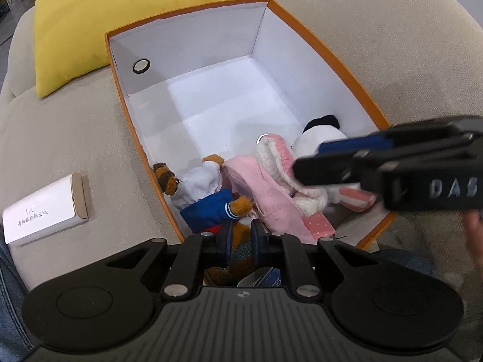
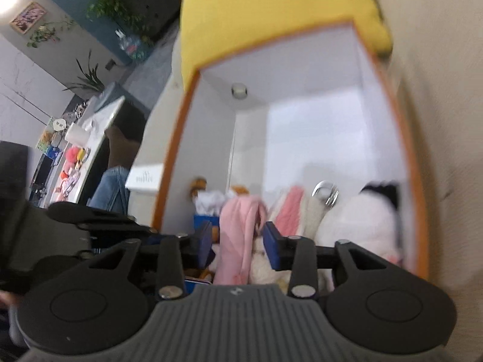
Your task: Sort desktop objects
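- Three plush toys, a brown bear [image 1: 208, 194], a pink-hooded rabbit [image 1: 280, 187] and a panda [image 1: 324, 134], are piled at the near end of the orange box [image 1: 317, 36]
- The left gripper [image 1: 241, 241] is clamped on the bear at the box's near rim
- The right gripper [image 2: 238, 242] is held with jaws apart around the rabbit's pink hood
- A white case [image 1: 45, 208] is seen left of the box, a yellow cushion [image 1: 120, 21] behind it

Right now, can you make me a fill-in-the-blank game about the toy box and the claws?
1. The toys lie in a box with an ___ rim.
2. The bear wears a white top and ___ pants.
3. The cushion behind the box is ___.
4. The small white case lies ___ the box, on the sofa.

Missing words: orange; blue; yellow; outside
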A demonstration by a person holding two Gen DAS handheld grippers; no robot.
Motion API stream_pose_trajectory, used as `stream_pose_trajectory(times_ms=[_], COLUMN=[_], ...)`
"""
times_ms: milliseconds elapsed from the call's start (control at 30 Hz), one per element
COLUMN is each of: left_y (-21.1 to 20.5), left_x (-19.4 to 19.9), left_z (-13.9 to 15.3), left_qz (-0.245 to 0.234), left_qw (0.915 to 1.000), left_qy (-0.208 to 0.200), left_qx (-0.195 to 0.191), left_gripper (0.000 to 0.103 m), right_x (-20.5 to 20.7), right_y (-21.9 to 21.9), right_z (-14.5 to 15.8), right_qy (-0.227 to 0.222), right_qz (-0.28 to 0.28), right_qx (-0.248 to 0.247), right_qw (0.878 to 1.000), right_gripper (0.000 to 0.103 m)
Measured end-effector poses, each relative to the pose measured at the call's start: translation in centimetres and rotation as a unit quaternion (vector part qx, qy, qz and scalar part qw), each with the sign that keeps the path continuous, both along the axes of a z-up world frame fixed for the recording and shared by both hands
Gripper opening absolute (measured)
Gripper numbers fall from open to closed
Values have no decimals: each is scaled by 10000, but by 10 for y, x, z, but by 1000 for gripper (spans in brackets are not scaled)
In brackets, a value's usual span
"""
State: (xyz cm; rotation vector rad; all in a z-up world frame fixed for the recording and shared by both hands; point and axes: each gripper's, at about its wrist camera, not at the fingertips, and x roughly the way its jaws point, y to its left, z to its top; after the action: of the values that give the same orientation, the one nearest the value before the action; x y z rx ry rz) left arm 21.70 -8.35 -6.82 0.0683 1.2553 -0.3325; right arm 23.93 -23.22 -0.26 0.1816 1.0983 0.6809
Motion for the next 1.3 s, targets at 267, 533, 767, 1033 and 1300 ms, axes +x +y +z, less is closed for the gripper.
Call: stream_pose_trajectory(times_ms=[267, 533, 767, 1033, 1300], left_y=[9, 10, -6, -5, 30], left_x=[-4, -3, -1, -4, -57], left_z=[0, -6, -11, -7, 60], left_qz=[45, 23, -124, -37, 101], left_qw=[9992, 9987, 9999, 9992, 9852], left_qy=[-40, -41, -74, -380, -1446], left_qx=[-399, -498, -23, -71, -913], left_gripper=[16, 16, 14, 14, 16], right_x=[0, -1, -5, -15, -64], right_y=[12, 27, 12, 2, -9], right_z=[-21, -34, -42, -36, 26], right_qy=[223, 271, 611, 467, -715], right_qz=[512, 697, 894, 584, 298], right_qx=[-976, -1447, -1590, -1409, -791], right_qw=[9937, 9866, 9813, 9872, 9939], right_gripper=[40, 41, 17, 16, 18])
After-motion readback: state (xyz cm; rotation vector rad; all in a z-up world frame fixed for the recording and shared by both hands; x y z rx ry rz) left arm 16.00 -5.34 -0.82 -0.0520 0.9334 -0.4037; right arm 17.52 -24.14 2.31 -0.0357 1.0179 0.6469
